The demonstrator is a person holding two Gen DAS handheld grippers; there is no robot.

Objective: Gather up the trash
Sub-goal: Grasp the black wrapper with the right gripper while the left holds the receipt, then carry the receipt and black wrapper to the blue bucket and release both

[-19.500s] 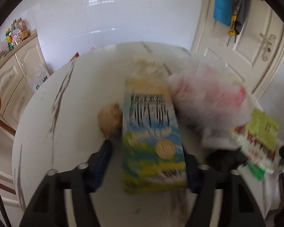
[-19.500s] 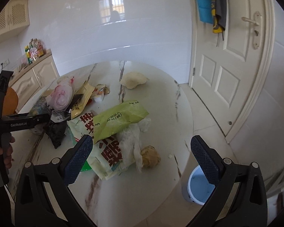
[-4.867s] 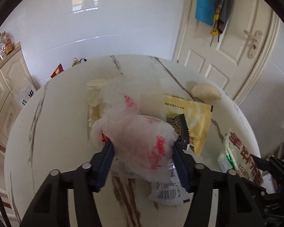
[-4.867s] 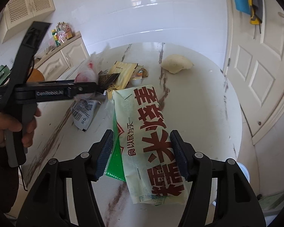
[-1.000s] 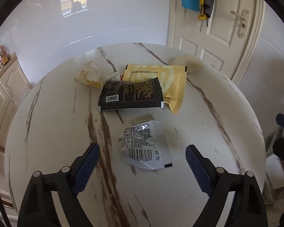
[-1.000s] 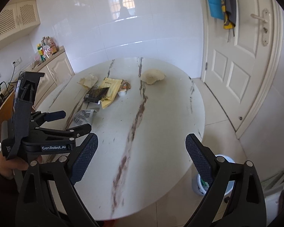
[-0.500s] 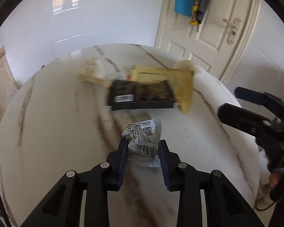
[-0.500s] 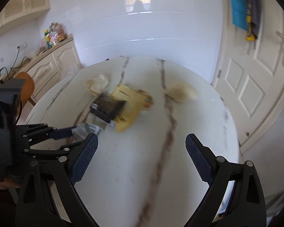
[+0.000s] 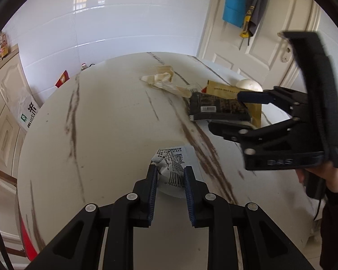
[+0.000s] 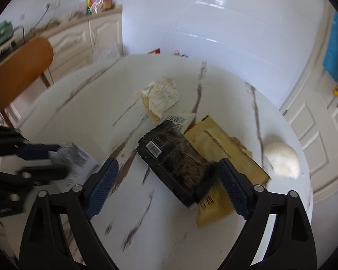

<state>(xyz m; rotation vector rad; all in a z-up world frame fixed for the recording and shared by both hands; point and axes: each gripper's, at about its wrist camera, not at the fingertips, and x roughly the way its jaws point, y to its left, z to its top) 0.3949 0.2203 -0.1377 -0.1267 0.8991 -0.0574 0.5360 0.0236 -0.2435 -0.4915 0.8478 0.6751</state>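
Observation:
My left gripper is shut on a white wrapper with a barcode near the table's front; it shows blurred in the right wrist view. My right gripper is open, its jaws on either side of a black wrapper that lies on a yellow packet. The right gripper shows in the left wrist view beside the black wrapper. A crumpled lined paper lies farther back.
The round white marble table carries a pale dough-like lump at its right edge. An orange chair stands at the left, cabinets behind it. A white door with hanging cloths is at the right.
My left gripper has shut further on the white wrapper and drawn it nearer. My right gripper has swung in over the black wrapper, jaws partly narrowed around it.

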